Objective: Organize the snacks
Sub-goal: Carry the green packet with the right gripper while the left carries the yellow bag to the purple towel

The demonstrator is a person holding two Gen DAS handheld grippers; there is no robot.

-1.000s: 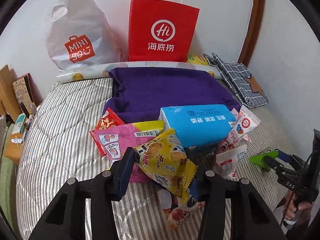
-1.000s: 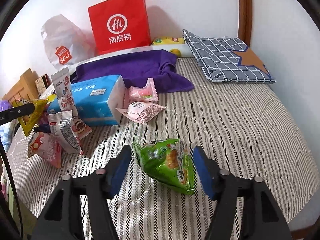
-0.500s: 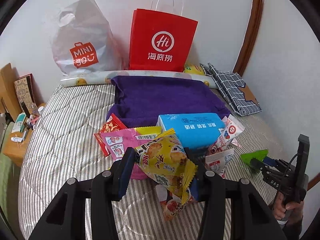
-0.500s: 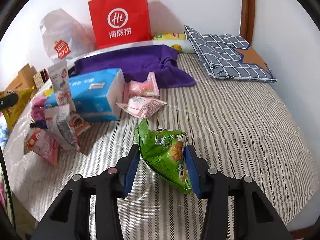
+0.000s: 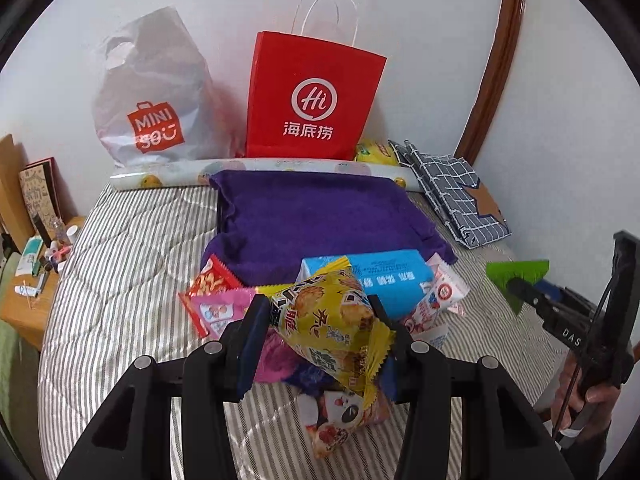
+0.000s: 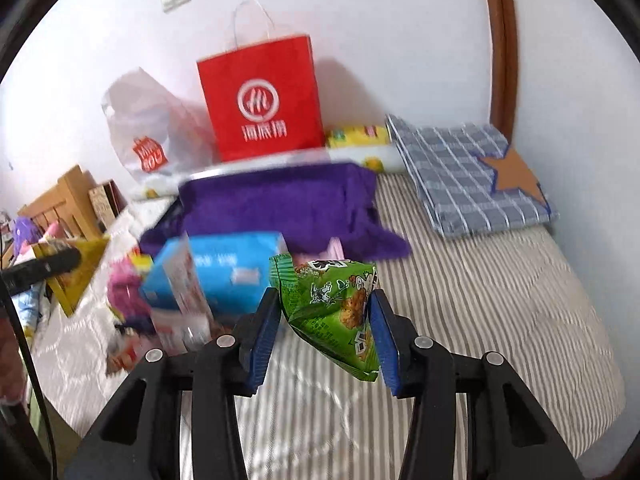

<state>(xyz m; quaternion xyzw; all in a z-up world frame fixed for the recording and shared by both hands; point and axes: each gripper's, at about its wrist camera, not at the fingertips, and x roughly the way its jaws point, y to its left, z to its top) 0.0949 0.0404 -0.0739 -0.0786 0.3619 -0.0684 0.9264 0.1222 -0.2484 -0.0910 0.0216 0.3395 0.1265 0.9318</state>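
Left gripper (image 5: 318, 320) is clamped on a crinkly yellow foil snack packet (image 5: 330, 330), held clear of the grey-and-white striped quilted bed cover (image 5: 120, 248) above a loose heap of pink, red and white snack packets (image 5: 224, 304) lying just in front of a light-blue soft tissue pack (image 5: 380, 276) and a rumpled purple towel (image 5: 312, 212). Behind these, a white plastic shopping bag (image 5: 148, 92) and a red paper carrier bag (image 5: 312, 100) stand against the wall. Right gripper (image 6: 324, 320), whose jaws have just been closing, pinches a puffy green foil snack packet (image 6: 332, 304) lifted off the striped cover, with a folded grey checked cloth (image 6: 460, 176) lying further right.
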